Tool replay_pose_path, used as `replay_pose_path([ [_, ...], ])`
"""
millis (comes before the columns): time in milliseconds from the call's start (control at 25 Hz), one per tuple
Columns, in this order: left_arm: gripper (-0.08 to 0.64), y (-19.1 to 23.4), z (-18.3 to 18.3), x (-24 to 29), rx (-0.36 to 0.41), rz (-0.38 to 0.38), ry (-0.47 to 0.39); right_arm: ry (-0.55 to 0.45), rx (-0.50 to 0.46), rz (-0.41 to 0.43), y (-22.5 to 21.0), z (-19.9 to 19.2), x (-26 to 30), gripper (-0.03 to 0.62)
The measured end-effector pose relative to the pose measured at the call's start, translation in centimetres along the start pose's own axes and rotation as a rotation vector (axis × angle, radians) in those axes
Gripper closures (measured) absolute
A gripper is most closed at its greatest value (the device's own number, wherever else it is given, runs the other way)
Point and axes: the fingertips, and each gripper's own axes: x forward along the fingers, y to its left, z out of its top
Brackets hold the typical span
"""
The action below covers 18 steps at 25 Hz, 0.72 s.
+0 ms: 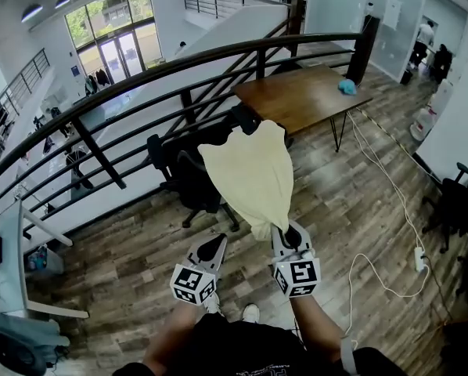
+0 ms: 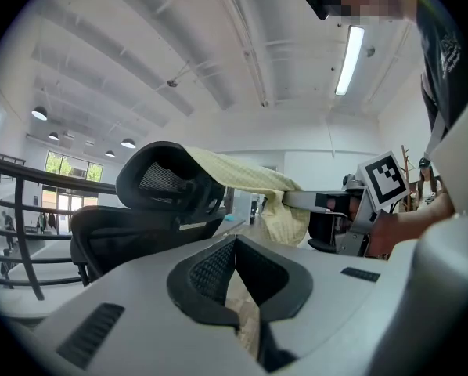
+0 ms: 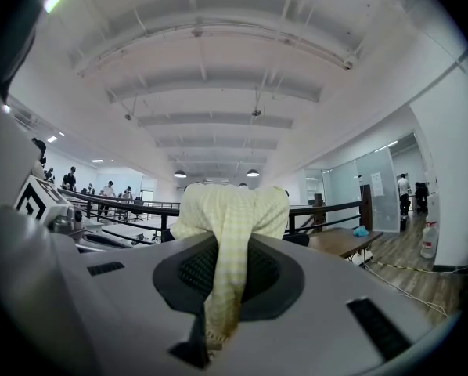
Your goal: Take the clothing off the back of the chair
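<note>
Nearest, left gripper (image 1: 217,241) and right gripper (image 1: 285,233) side by side. Farther off, black office chair (image 1: 189,180) beside the railing (image 1: 101,100). Draped over its back and stretched nearward, pale yellow clothing (image 1: 250,171): probably light, soft, limp, apt to snag on the headrest (image 2: 167,180). Bunched near hem pinched in right jaws, a sound hold. Left jaws drawn together, empty.
</note>
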Motion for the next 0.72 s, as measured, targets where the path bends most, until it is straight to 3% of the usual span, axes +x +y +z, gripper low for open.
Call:
replay_pose_path([
  [720, 0.548, 0.3, -0.1, -2.5, -0.005, -0.066, 0.003, 0.008, -0.029, -0.103, 1.5, 0.2, -3.5, 0.545],
])
